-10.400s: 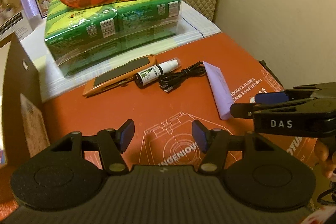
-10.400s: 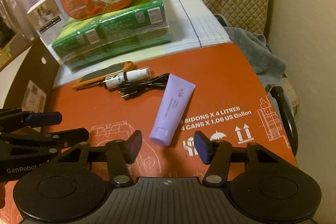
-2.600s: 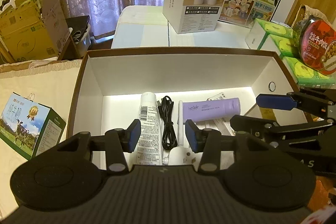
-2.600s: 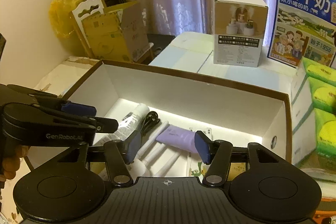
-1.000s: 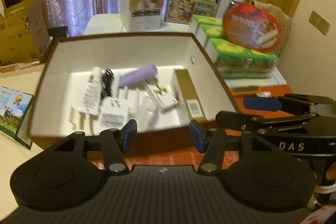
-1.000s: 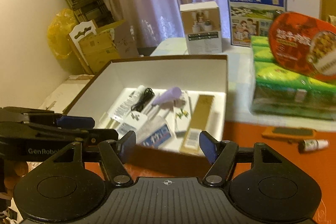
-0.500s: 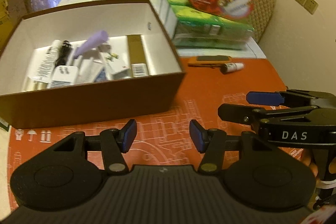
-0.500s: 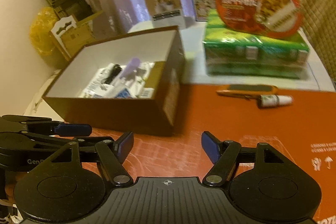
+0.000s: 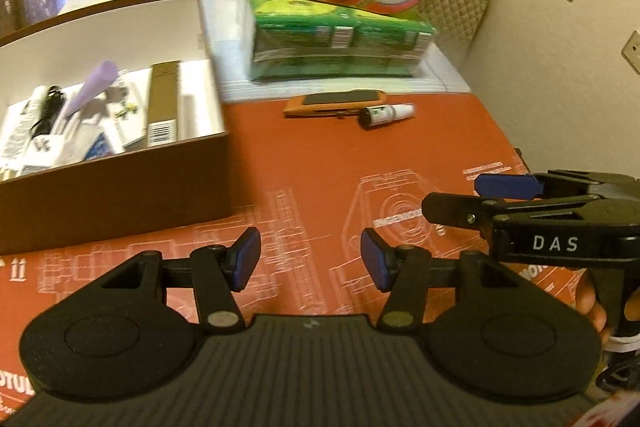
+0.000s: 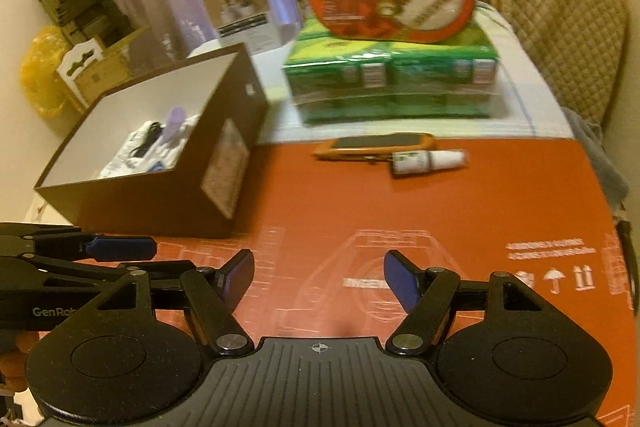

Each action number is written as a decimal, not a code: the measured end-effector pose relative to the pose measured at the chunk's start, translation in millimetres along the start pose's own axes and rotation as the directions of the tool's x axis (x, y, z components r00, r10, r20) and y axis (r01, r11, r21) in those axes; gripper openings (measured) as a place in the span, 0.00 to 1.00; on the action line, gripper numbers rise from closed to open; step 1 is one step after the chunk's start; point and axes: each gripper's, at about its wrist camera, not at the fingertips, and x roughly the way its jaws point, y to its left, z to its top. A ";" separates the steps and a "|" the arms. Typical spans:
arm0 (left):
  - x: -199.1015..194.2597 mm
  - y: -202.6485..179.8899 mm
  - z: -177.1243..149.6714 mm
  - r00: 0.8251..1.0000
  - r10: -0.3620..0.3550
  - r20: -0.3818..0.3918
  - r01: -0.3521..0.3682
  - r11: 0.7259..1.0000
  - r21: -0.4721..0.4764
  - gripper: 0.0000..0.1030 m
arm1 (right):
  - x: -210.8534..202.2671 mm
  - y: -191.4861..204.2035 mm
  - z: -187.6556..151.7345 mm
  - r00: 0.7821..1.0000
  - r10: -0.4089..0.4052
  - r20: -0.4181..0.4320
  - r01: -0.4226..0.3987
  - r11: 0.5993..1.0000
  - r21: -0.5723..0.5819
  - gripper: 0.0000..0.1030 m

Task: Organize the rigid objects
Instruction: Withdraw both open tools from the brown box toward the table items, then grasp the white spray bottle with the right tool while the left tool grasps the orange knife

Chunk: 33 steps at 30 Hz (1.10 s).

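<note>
Left wrist view: the box (image 9: 120,195) is cut off at the left edge. Knife (image 9: 334,103) and bottle (image 9: 386,115) lie touching on the orange board (image 9: 320,163). Left gripper (image 9: 310,259) gapes, empty.

Right wrist view: blurred. Right gripper (image 10: 319,281) stands parted, empty, above the board near the box.

We see warm, dim indoor light with soft shadows. Motion blur smears the green cartons (image 10: 394,87) towards twelve o'clock, and fisheye bending darkens our corners.
</note>
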 end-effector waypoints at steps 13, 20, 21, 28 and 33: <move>48.5 -41.6 28.6 1.000 -0.012 -0.003 0.012 0.998 0.060 0.49 | 1.6 -59.8 5.4 0.996 -0.093 0.006 0.093 0.994 0.059 0.67; 78.4 -41.9 46.6 0.999 0.031 -0.019 -0.030 0.998 0.061 0.49 | 21.6 -82.4 16.3 0.996 -0.087 0.011 0.086 0.994 0.072 0.68; 82.2 -41.3 49.3 0.999 0.037 -0.020 -0.035 0.997 0.061 0.49 | 25.1 -84.4 18.2 0.996 -0.086 0.010 0.085 0.994 0.071 0.70; 110.2 -38.8 65.7 0.997 0.070 -0.038 -0.068 0.995 0.073 0.49 | 55.8 -96.4 36.9 0.996 -0.082 0.022 0.081 0.996 0.034 0.89; 130.8 -34.3 76.2 0.993 0.103 -0.054 -0.098 0.992 0.081 0.49 | 81.0 -102.7 50.8 0.997 -0.077 0.026 0.077 0.997 0.005 0.90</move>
